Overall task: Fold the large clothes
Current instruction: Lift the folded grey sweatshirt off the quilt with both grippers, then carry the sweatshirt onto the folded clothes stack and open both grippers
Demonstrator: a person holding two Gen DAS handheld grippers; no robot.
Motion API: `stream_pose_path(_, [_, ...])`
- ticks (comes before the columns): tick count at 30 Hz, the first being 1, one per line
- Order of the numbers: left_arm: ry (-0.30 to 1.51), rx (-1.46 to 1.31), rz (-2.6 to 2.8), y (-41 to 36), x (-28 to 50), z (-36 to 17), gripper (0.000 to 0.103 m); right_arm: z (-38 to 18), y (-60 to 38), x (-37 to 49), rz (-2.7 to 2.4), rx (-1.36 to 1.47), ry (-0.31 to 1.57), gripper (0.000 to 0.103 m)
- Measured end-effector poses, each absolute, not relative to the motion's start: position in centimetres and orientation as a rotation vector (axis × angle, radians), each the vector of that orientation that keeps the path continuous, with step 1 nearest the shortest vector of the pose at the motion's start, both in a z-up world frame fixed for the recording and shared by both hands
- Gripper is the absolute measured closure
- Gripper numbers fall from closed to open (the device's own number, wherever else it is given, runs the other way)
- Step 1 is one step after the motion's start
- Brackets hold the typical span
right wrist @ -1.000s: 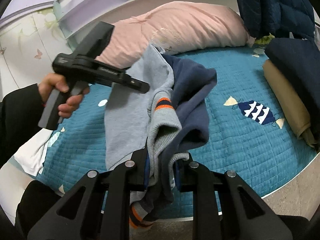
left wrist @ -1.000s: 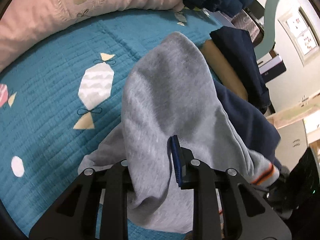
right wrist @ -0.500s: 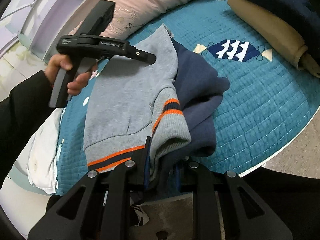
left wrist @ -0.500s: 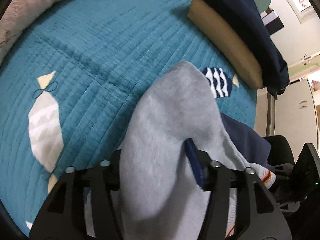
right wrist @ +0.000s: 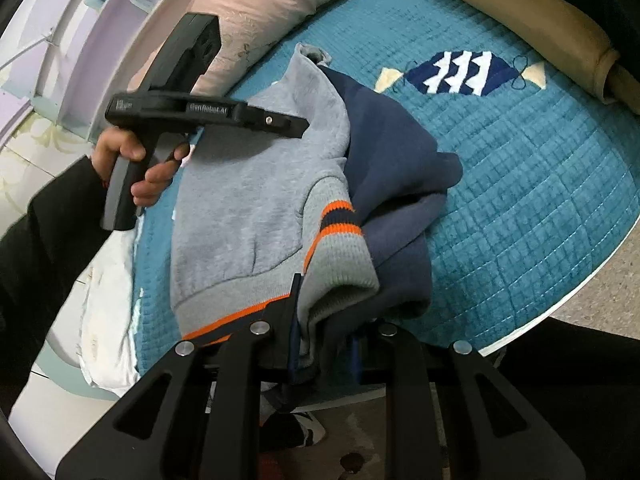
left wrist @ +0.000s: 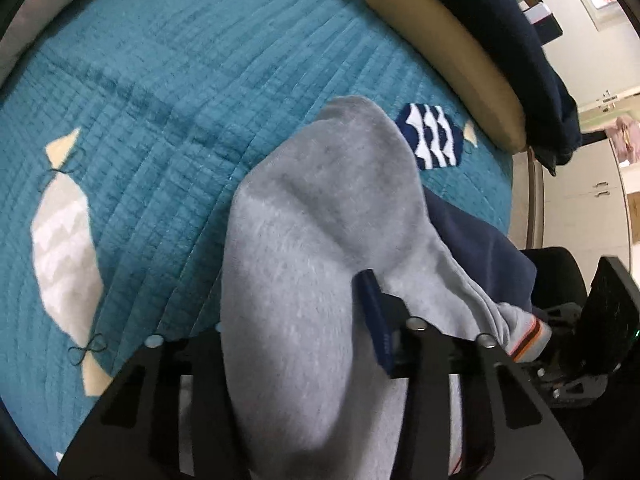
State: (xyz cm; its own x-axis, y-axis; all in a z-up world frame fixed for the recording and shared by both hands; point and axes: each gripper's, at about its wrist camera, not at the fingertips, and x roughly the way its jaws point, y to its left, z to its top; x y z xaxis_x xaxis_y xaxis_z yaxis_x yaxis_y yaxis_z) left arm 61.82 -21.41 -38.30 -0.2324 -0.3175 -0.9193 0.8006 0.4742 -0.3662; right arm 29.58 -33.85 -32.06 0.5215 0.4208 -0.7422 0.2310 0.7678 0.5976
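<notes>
we see two claws, one sweater, one pink pillow (right wrist: pixel 280 4) and one tan roll (left wrist: pixel 448 56) with a dark cloth (left wrist: pixel 512 40) on top of it. one white cloth (right wrist: pixel 108 304) lies at the bed's edge.

the sweater (right wrist: pixel 256 200) is gray outside and navy inside, with orange stripes on its cuff (right wrist: pixel 340 232). it hangs between the two claws, over the blue bed cover (right wrist: pixel 520 200).

our left claw (left wrist: pixel 296 320) is clenched on a thick fold of the gray cloth. the cloth bulges up between its fingers (left wrist: pixel 374 316) and hides one of them. in the right wrist view this claw (right wrist: pixel 296 126) sits on the far top part of the sweater, held by a hand (right wrist: pixel 136 164).

our right claw (right wrist: pixel 324 344) is clenched on the sweater's near edge, by the striped cuff. gray and navy layers are pinched together there.

the sweater's lower part rests on the bed cover, near a navy candy shape (right wrist: pixel 460 72).
</notes>
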Motion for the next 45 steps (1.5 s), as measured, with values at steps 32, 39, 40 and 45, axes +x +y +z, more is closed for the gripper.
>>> stream_pose_path(32, [0.980, 0.475, -1.284, -49.8, 60.7, -10.7, 0.069, -15.8, -62.5, 26.9, 0.061, 1.018, 0.483, 0.086])
stream_pose_path(39, [1.004, 0.670, -1.321, -60.0, 59.5, -13.8, 0.068, -20.4, -70.4, 26.0, 0.082, 1.278, 0.472, 0.086])
stream_pose_path(40, [1.021, 0.682, -1.307, -61.2, 59.6, -15.2, 0.068, -21.5, -71.0, 26.0, 0.065, 1.311, 0.478, 0.086])
stream_pose_path(45, [1.034, 0.664, -1.151, -63.2, 60.8, -22.0, 0.056, -26.4, -72.7, 26.7, -0.111, 1.268, 0.630, 0.084])
